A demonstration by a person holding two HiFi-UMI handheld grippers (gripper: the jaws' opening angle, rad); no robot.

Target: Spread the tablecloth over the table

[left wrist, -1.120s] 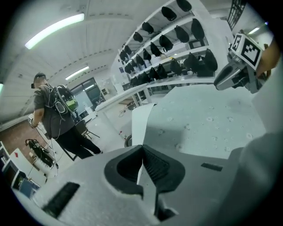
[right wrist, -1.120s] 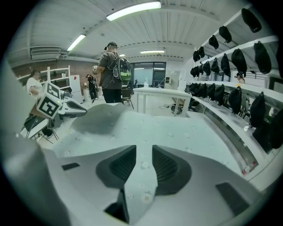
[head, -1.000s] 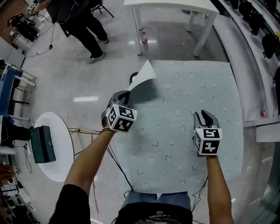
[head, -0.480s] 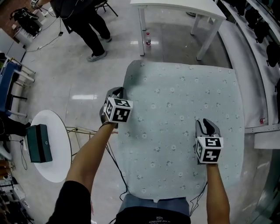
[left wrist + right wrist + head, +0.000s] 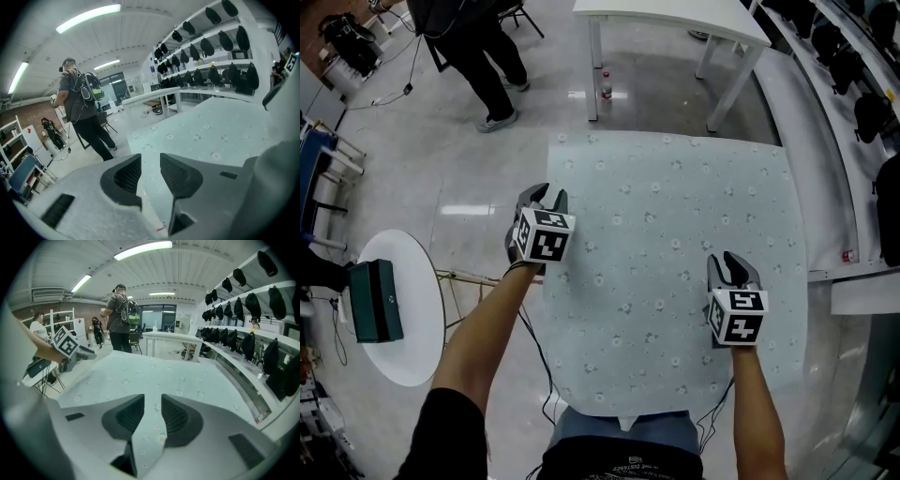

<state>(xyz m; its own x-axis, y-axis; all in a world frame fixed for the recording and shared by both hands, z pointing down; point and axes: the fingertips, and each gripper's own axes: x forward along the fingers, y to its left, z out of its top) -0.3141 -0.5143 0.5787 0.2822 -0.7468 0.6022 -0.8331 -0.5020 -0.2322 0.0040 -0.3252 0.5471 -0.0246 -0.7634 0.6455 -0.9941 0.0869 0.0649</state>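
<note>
a pale blue-green tablecloth [image 5: 675, 225] with a small flower print lies flat over the table and covers its whole top, with its near edge hanging in front of the person. the left gripper [image 5: 547, 194] is at the left edge of the table, near the far left corner. its jaws have just been opening and now stand spread, pinching nothing; in the left gripper view [image 5: 150, 161] only the cloth's edge [image 5: 211, 131] shows below the gap. the right gripper [image 5: 733, 262] is over the right half of the table, towards the near edge, and its jaws pinch a raised fold of the tablecloth [image 5: 154, 376], which runs up between the pads in the right gripper view [image 5: 153, 401]. beyond the far edge stands a white rectangular table [image 5: 675, 14], with a small bottle [image 5: 607, 82] on the floor beside one leg. to the left, a small round white table [image 5: 417, 309] carries a dark green box [image 5: 375, 300], and a person in dark clothes [image 5: 473, 47] stands on the floor further off.
</note>
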